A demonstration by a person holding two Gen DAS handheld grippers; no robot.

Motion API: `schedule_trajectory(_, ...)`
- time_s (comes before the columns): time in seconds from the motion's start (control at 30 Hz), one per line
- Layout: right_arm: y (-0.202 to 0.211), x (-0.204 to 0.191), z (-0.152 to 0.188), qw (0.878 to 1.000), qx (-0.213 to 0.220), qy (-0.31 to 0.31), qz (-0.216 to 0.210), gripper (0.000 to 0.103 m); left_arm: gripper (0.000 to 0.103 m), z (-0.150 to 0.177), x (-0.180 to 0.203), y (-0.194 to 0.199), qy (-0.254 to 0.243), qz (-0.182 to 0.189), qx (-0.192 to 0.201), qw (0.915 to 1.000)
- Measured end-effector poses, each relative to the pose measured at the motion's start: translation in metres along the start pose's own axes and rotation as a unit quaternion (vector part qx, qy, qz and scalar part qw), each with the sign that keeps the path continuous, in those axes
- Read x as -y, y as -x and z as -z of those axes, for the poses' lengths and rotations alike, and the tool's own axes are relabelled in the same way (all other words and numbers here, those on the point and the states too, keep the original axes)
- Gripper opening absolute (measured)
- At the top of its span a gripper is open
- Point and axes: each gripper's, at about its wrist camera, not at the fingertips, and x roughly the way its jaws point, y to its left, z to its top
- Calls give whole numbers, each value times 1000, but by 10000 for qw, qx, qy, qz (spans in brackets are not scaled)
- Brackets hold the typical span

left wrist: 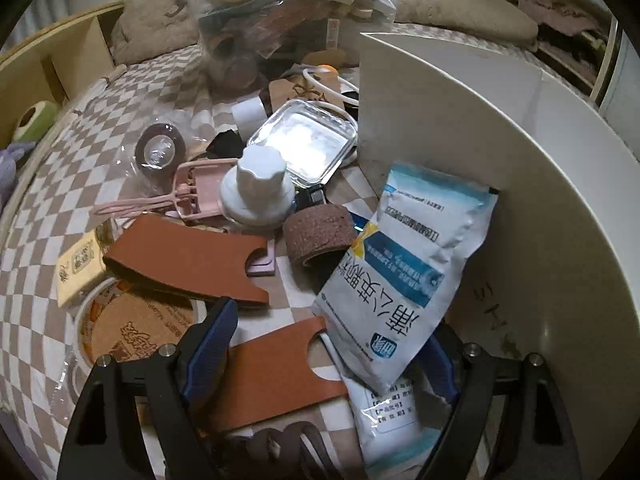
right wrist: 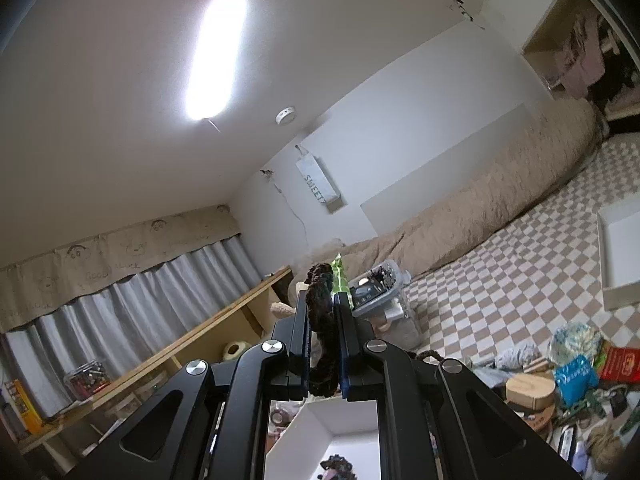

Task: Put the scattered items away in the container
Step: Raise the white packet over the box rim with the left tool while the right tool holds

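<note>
- Bed cover [left wrist: 120, 120]: checkered, beige-brown and white.
- Container [left wrist: 560, 200]: plain cream-white walls.
- Sachet [left wrist: 404, 264]: white and blue, with a yellow corner patch and dark blue characters.
- Two leather-like pieces [left wrist: 184, 264]: flat orange-brown.
- Roll [left wrist: 320, 236]: brown, coarse speckled surface.
- Clip [left wrist: 188, 196]: pale pink.
- Bottle cap [left wrist: 260, 176]: white.
- Left gripper [left wrist: 324, 344]: black frame, blue pads.
- Right gripper [right wrist: 322, 320]: black; braided cord [right wrist: 320, 300] between its fingers dark brown.
- Curtain [right wrist: 120, 292]: grey below a beige valance with line drawings.

A home bedroom: a checked bedsheet [right wrist: 500, 280] with a fluffy beige blanket [right wrist: 480, 216] along the wall, grey curtains [right wrist: 132, 304], and a wooden shelf [right wrist: 208, 332].
</note>
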Motion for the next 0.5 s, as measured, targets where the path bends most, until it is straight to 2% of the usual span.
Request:
schedule_trajectory(0.03,0,-2,-2,10000,21,37,-7,12,82,0,0,1,10,6,51,10000)
schedule_trajectory(0.07,0,-5,-3,10000,50,86,-5,12,74,0,2,2,2,67,113,9999)
schedule_trajectory(0.1,1,-8,-6,9999,93,146,-1,12,60,0,3,3,-18,131,155,9998)
schedule_trajectory(0.13,2,-11,-8,9997,136,194,-18,12,54,-1,7,4,-68,154,180,9997)
schedule_trajectory(0.2,4,-16,-12,9994,209,258,-91,12,31,-1,16,6,-222,121,248,9994)
schedule_trajectory(0.33,6,-25,-21,9986,318,370,-179,12,24,-4,26,6,-259,215,252,9991)
schedule_trajectory(0.4,6,-28,-25,9983,357,399,-232,12,15,-5,26,7,-240,208,264,9991)
schedule_trajectory(0.5,4,-34,-28,9978,381,452,-296,12,12,-6,19,9,-64,318,244,9992)
